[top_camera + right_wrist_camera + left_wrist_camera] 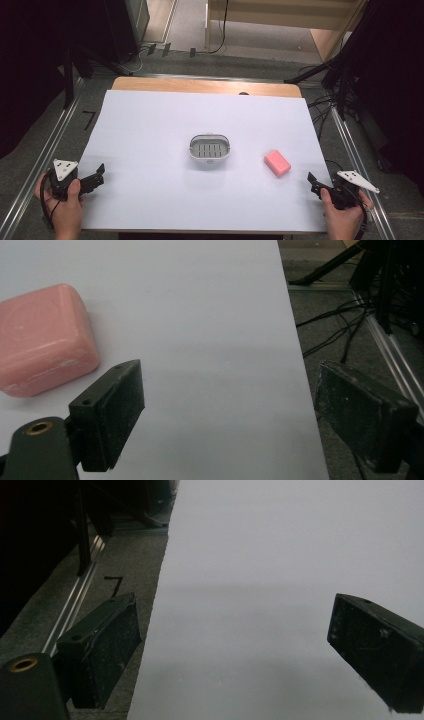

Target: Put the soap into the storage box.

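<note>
Two hands come in at the bottom of the high view, each holding a gripper at a near corner of the white sheet (150,150) that covers the wooden table (205,86). On this sheet, near the centre, sits a grey soap dish (210,149) with a slotted floor, holding nothing. At about four o'clock from the dish, near but apart from it, lies a pink bar of soap (277,163), flat on the sheet.

At the sheet's seven o'clock corner the left hand (65,207) holds the left gripper (98,178); in the left gripper view its jaws stand wide apart with nothing between them, one over the sheet's edge and the grey floor, the other over the sheet. At the five o'clock corner the right hand (345,215) holds the right gripper (315,184), jaws likewise spread and bare; in the right gripper view the soap lies at ten o'clock, beyond the jaw on that side and not touching it.

A handwritten "7" (89,119) marks the floor beside the sheet at nine o'clock.
</note>
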Motion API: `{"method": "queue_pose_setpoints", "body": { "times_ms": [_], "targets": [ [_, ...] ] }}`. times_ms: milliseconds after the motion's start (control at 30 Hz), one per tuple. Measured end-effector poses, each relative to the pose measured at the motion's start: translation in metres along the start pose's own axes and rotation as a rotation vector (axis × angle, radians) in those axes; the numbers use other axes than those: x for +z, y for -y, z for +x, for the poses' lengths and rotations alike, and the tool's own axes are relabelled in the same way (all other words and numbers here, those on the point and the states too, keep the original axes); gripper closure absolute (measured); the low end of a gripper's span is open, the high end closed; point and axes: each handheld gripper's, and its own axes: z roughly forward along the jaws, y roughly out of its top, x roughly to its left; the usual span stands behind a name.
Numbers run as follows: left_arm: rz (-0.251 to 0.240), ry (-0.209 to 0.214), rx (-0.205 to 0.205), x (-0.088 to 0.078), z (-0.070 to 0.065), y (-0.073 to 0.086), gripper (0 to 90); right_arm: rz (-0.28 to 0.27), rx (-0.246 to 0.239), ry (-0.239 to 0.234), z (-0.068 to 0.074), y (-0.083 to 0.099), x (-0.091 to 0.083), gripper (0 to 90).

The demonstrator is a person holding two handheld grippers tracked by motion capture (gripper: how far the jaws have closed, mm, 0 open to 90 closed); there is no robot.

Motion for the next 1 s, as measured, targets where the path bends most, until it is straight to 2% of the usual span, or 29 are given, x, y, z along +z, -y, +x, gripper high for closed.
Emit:
{"method": "queue_pose_setpoints", "body": {
  "times_ms": [100,267,300,433,533,567,600,733,900,933,967,1000],
  "targets": [
    [0.001,0.0,0.003,0.0,0.0,0.0,7.3,-0.005,-0.015,0.01,0.002,0.0,0.0,16.7],
    [0.007,-0.002,0.009,0.001,-0.001,0.0,7.3,-0.016,-0.01,0.009,0.002,-0.001,-0.001,20.5],
    [0.008,-0.002,0.009,0.001,-0.001,0.0,7.3,-0.018,-0.02,-0.001,0.002,-0.001,0.0,21.1],
    [0.011,-0.001,0.02,0.002,-0.002,0.0,7.3,-0.035,-0.031,0.025,0.004,-0.002,0.0,25.3],
    [0.014,-0.005,0.027,0.002,-0.002,0.0,7.3,-0.029,-0.056,0.01,0.005,-0.006,0.001,25.3],
    [0.014,-0.003,0.027,0.002,-0.002,0.0,7.3,-0.018,-0.074,0.001,0.005,-0.008,0.001,25.3],
    [0.014,-0.002,0.027,0.002,-0.002,0.0,7.3,-0.012,-0.093,-0.037,0.006,-0.01,0.0,25.4],
    [0.013,-0.004,0.026,0.002,-0.002,0.0,7.7,0.036,-0.109,-0.128,0.009,-0.016,-0.003,29.6],
    [0.022,-0.006,0.029,0.002,-0.003,-0.001,7.7,0.075,-0.145,-0.155,0.018,-0.019,-0.004,29.0],
    [0.029,-0.007,0.031,0.003,-0.003,-0.001,7.7,0.084,-0.149,-0.193,0.02,-0.018,-0.005,25.6],
    [0.029,-0.007,0.031,0.003,-0.003,-0.001,7.7,0.084,-0.149,-0.193,0.02,-0.018,-0.005,25.6],
    [0.033,-0.007,0.03,0.004,-0.003,-0.001,7.7,0.087,-0.143,-0.215,0.022,-0.017,-0.005,23.8]
  ]
}}
